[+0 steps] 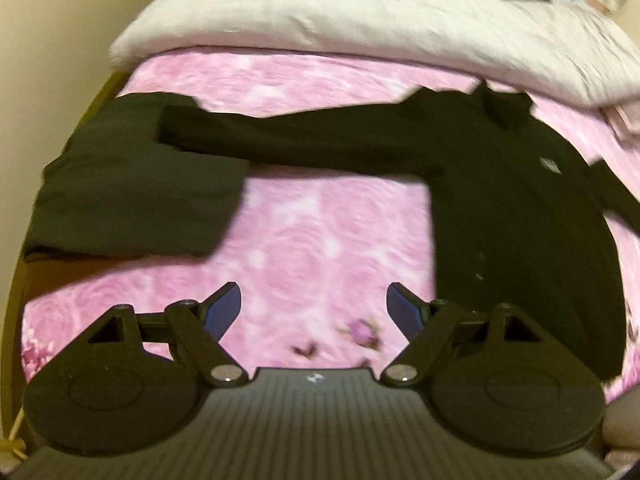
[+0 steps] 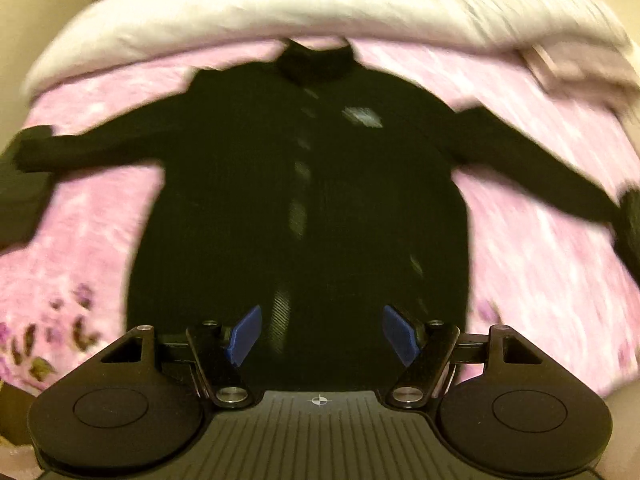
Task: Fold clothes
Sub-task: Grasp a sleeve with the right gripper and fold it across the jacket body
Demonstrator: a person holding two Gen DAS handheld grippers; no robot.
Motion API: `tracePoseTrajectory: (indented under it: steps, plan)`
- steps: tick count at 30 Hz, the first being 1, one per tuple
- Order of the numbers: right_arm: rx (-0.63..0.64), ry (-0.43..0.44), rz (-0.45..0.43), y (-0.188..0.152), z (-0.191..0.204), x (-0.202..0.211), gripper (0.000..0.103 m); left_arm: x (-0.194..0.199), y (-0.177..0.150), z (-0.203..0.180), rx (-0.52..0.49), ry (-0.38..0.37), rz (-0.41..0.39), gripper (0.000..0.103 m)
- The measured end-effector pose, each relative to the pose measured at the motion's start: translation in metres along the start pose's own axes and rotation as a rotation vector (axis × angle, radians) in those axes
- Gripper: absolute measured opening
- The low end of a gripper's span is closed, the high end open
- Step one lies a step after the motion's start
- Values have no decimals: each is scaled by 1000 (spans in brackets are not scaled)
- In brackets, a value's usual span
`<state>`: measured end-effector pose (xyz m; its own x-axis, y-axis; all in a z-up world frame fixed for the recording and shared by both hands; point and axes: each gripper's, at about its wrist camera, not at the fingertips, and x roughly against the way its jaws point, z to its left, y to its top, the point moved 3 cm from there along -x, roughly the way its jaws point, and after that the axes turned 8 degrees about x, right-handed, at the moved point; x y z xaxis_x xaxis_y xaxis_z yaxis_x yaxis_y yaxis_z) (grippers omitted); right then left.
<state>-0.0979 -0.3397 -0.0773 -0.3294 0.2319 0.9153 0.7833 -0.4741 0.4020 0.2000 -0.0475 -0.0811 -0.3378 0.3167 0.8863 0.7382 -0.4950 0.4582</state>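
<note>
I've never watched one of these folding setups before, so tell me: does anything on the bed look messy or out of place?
Nothing looks damaged or spilled. The black shirt lies flat on the pink bedspread, sleeves spread out. One oddity: its left sleeve reaches across and overlaps a folded dark garment at the bed's edge. Both hand-held grippers are open and empty.

Both wrist views low over the bed, facing the headboard, sharing the black shirt [image 2: 296,184].

A home bedroom is shown.
A bed is covered by a pink rose-patterned bedspread [image 1: 304,240] and a white folded duvet [image 1: 320,20].
</note>
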Motion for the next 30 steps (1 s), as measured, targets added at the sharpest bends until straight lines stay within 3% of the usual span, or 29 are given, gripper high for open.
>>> tracePoseTrajectory:
  steps: [6, 8, 12, 16, 21, 25, 30]
  plan:
    - [300, 104, -111, 64, 81, -17, 71, -4, 14, 51, 99, 77, -17, 77]
    - [369, 177, -141, 80, 111, -29, 71, 2, 17, 63, 117, 110, -28, 77]
    - [507, 308, -194, 110, 168, -50, 71, 12, 30, 84, 122, 159, -50, 77]
    - [610, 369, -232, 131, 223, -61, 71, 15, 48, 100, 95, 178, -89, 79]
    - [767, 380, -320, 152, 299, -72, 67, -10, 75, 127, 27, 158, -112, 80]
    - [853, 349, -345, 165, 353, -91, 57, -47, 105, 148, -68, 124, -119, 80]
    - [887, 336, -345, 190, 417, -148, 56, -95, 141, 176, -185, 95, -130, 80]
